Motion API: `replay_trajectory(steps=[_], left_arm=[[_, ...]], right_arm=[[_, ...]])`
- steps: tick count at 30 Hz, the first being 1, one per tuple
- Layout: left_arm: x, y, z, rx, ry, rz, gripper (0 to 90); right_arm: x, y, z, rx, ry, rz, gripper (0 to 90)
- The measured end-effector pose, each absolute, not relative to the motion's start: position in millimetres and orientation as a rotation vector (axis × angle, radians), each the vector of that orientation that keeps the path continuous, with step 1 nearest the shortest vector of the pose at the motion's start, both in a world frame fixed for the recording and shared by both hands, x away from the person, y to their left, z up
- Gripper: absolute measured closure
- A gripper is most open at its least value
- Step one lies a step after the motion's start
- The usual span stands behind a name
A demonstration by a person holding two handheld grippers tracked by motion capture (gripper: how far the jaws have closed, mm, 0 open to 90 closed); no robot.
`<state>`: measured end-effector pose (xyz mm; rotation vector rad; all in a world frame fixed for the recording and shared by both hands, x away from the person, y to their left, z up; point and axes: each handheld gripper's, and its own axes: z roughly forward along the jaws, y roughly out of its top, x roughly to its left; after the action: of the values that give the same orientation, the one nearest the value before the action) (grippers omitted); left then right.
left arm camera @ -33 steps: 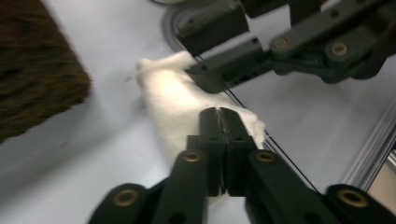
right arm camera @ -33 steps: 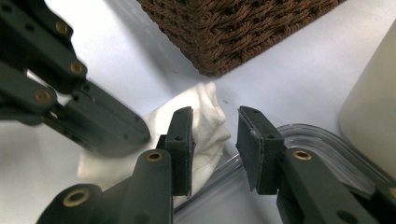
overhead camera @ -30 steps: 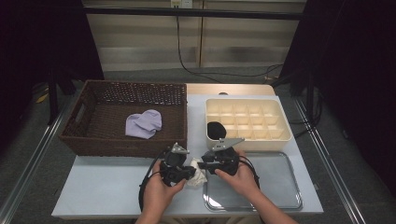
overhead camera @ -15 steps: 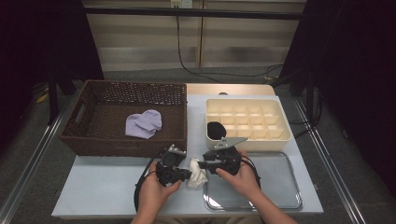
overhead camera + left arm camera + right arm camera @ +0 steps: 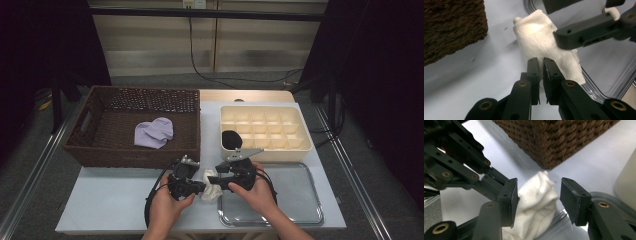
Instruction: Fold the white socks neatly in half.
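The left gripper (image 5: 541, 65) has its jaws pressed together on the near edge of the white cloth (image 5: 544, 45), a thin fold of it pinched between the pads. The right gripper (image 5: 537, 195) stands with its jaws spread wide, one on each side of the cloth's bunched end, neither pad clearly touching it.

The white cloth lies on the desk (image 5: 115, 205) between the two hands, just in front of the wicker basket (image 5: 100, 150) and half over the left rim of the metal tray (image 5: 300, 220). Behind the tray sits the cream divided box (image 5: 305, 142), with a dark rolled item (image 5: 231, 139) in its near left compartment; a lilac cloth (image 5: 154, 133) lies in the basket.

The step looks like folding or rolling the cloth between both grippers. To do it well, the left pinch should hold firm as an anchor while the right jaws close low on the bunched end, catching all layers and not only the top one, and clear of the tray rim so the cloth is not dragged against it.

Compared with a second ago, the hands have drawn a little nearer the person's edge of the desk, and the cloth has come with them. The basket, box and tray stand as they did.
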<state>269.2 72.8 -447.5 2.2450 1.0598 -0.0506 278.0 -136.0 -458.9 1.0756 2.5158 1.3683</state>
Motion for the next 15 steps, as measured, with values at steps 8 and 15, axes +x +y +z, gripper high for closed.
replay_trajectory(steps=[8,15], left_arm=[[269,73,-448,2.250,1.065,-0.036,82.2],[268,73,-450,2.278,1.071,-0.027,82.7]], right_arm=[[278,-145,-474,1.166,2.540,1.359,46.1],[281,-141,-481,1.200,2.563,1.389,51.3]])
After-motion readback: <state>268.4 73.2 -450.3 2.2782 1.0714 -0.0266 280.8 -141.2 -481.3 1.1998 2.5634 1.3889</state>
